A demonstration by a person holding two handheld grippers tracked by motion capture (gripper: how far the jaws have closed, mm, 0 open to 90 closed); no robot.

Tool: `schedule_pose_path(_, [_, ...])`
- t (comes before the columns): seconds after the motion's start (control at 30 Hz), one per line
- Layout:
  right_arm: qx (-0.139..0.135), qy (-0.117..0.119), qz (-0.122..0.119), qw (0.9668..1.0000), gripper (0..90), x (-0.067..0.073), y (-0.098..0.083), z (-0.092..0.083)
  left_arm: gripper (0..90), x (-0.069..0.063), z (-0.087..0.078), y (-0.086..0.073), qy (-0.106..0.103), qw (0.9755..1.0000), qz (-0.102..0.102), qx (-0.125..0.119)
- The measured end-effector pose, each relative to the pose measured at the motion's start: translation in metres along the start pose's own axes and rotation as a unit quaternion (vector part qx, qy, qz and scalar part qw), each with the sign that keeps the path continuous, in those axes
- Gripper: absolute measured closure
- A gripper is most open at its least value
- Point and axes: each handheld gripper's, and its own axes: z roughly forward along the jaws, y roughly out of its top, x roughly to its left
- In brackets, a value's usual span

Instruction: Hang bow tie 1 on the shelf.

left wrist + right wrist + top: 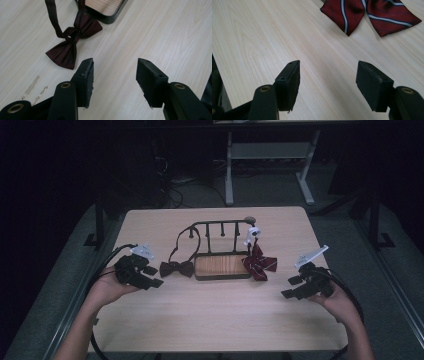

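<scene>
The left gripper (152, 276) rests in the person's hand near the table's (215, 320) left edge, its jaws apart with only bare wood between them. The right gripper (291, 287) sits near the right edge, jaws likewise spread and holding nothing. Just beyond the left gripper lies a dark maroon bow tie (72, 43) flat on the tabletop, its strap running up to a black rack (220, 227). The rack's wooden-floored tray (222, 266) stands at the table's middle. A red striped bow tie (369, 13) lies against the tray's right end, ahead of the right gripper, with a white clip (252, 235) above it on the rack.
</scene>
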Motion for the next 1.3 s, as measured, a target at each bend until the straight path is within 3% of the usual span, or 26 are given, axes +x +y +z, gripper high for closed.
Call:
schedule_pose_path(0.17, [0.002, 0.001, 0.000, 1.0000, 35.9, 0.000, 0.000, 0.001, 47.4, -0.002, 0.005, -0.007, 0.001, 1.0000, -0.008, -0.005])
schedule_pose_path(0.93, [0.005, 0.003, -0.001, 1.0000, 35.9, 0.001, -0.002, 0.004, 42.3, -0.020, 0.023, -0.021, 0.005, 0.9998, 0.010, -0.015])
schedule_pose_path(1.3, [0.008, 0.004, -0.007, 0.9999, 34.7, 0.003, -0.001, 0.009, 36.5, -0.029, 0.038, -0.031, 0.009, 0.9994, -0.006, -0.033])
